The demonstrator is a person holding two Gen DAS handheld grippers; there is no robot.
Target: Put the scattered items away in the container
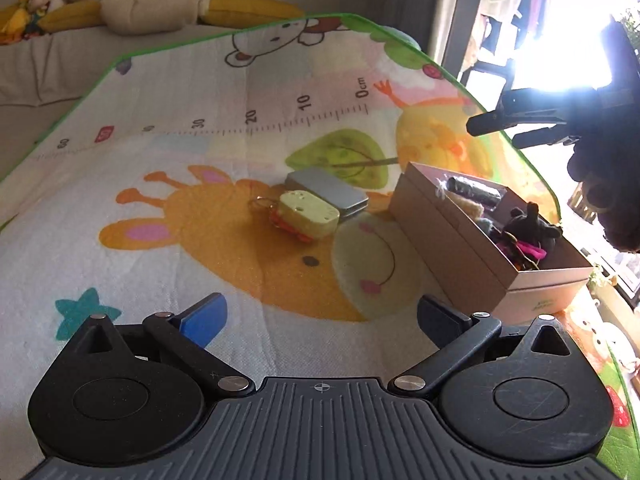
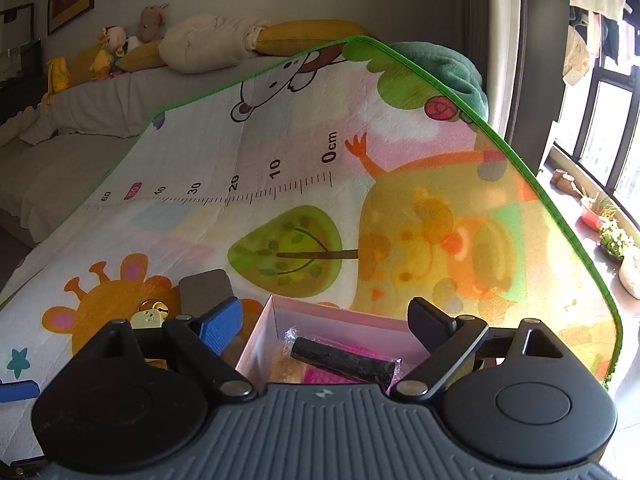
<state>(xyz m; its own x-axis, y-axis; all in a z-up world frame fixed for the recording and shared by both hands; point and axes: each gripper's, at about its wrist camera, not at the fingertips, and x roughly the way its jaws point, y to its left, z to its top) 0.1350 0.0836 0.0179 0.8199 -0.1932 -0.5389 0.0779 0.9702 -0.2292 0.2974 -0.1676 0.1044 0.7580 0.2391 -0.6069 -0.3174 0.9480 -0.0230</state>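
Observation:
A tan cardboard box stands open on the play mat, pink inside. In it lie a black wrapped cylinder, a dark plush toy and pink bits. Left of the box, a pale yellow cheese-shaped keychain rests against a flat grey tin. My left gripper hangs open over bare mat, short of both. My right gripper is open and empty above the box's near end.
The cartoon mat has a green border and a printed ruler, and drops off at its right edge. Beyond it are a grey bed with plush toys, potted plants on a sill and a bright window.

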